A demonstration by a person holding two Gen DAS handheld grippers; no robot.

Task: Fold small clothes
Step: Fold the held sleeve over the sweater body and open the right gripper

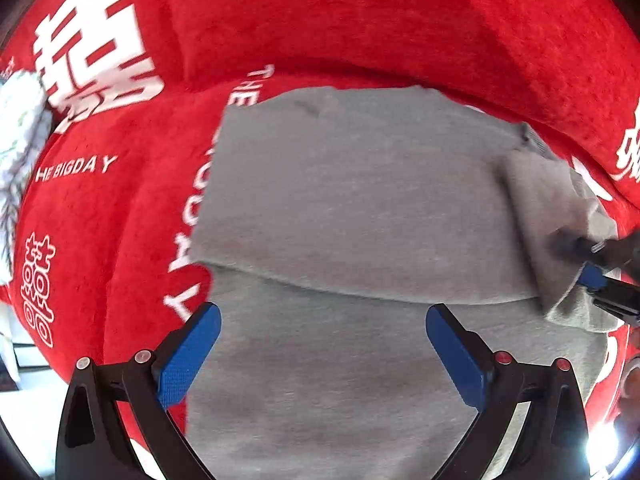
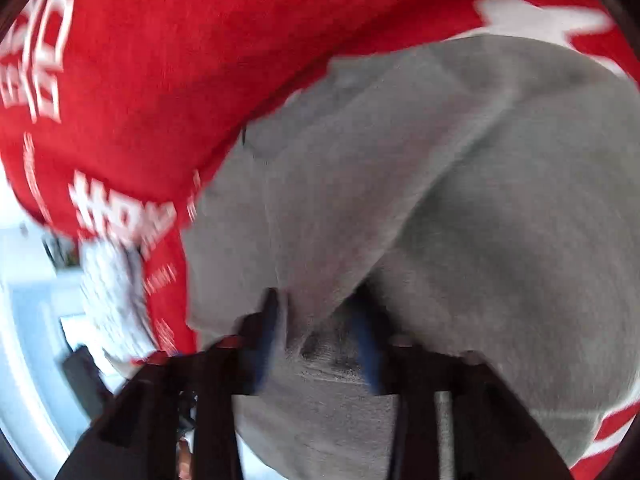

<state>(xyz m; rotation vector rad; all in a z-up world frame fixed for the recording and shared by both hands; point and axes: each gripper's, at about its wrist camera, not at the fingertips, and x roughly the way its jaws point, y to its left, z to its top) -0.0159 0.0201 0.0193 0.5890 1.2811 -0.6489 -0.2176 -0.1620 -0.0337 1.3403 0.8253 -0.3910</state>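
Note:
A grey garment (image 1: 352, 200) lies on a red cloth (image 1: 360, 20) with white print. Its upper layer is folded over a lower layer, and a narrow flap (image 1: 532, 216) is turned in along its right side. My left gripper (image 1: 320, 320) hovers open over the lower layer, with nothing between its blue pads. At the right edge of the left wrist view, my right gripper (image 1: 580, 260) is at that flap's end. In the blurred right wrist view, the right gripper (image 2: 318, 320) has its jaws apart with wrinkled grey garment (image 2: 480, 220) between them.
The red cloth (image 2: 160, 60) covers the whole work surface and rises into a padded back behind the garment. A white patterned textile (image 1: 20, 132) lies at the left edge, and the same white patterned textile (image 2: 112, 288) shows in the right wrist view. Pale floor shows beyond it.

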